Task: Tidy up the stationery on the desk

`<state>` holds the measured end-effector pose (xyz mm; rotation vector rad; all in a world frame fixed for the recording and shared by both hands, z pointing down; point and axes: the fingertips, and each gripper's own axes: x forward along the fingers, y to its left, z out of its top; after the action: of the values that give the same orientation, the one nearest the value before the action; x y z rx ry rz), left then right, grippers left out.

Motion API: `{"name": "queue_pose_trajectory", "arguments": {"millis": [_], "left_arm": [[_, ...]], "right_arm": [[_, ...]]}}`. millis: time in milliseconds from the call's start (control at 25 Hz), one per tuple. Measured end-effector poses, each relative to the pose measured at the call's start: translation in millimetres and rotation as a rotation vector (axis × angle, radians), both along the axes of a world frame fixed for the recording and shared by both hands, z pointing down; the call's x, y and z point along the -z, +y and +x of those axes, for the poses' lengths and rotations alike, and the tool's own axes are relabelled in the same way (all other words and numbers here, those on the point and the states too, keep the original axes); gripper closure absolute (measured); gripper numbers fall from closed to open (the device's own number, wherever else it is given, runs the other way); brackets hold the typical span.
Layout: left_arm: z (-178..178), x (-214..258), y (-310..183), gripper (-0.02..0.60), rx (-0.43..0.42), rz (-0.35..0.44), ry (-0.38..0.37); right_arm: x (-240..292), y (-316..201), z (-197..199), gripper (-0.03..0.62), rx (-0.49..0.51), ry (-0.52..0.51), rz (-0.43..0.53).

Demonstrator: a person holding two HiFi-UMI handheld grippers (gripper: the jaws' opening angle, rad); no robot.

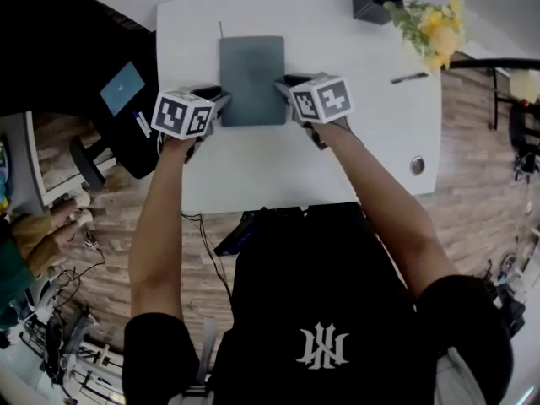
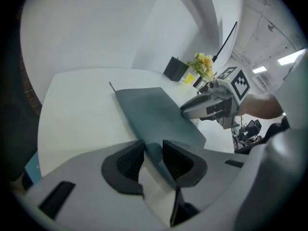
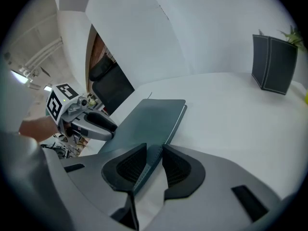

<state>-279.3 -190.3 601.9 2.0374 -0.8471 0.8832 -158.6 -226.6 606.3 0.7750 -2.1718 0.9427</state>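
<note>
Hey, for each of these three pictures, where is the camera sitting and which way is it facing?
Head view: on the person's head, facing steeply down at the white desk; shows forearms, torso, left gripper and right gripper.
Left gripper view: on the left gripper, facing along its jaws across the grey notebook toward the right gripper; shows its own jaws.
Right gripper view: on the right gripper, facing toward the left gripper; shows its own jaws.
Shared: both gripper views show the notebook and black pen holder.
</note>
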Motion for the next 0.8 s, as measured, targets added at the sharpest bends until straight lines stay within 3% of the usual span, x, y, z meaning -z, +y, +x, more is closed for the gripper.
{"name": "queue_pose_trajectory", "arguments": {"millis": [320, 800], "left_arm": [[69, -3, 64, 0.468, 0.015, -0.022, 0.020], [145, -5, 134, 0.466, -0.012, -0.058, 0.001]], "right_arm": [[-4, 54, 66, 0.471, 0.086, 0.013, -0.005], [-8, 115, 139, 0.471, 0.144, 0.004, -0.022]]}}
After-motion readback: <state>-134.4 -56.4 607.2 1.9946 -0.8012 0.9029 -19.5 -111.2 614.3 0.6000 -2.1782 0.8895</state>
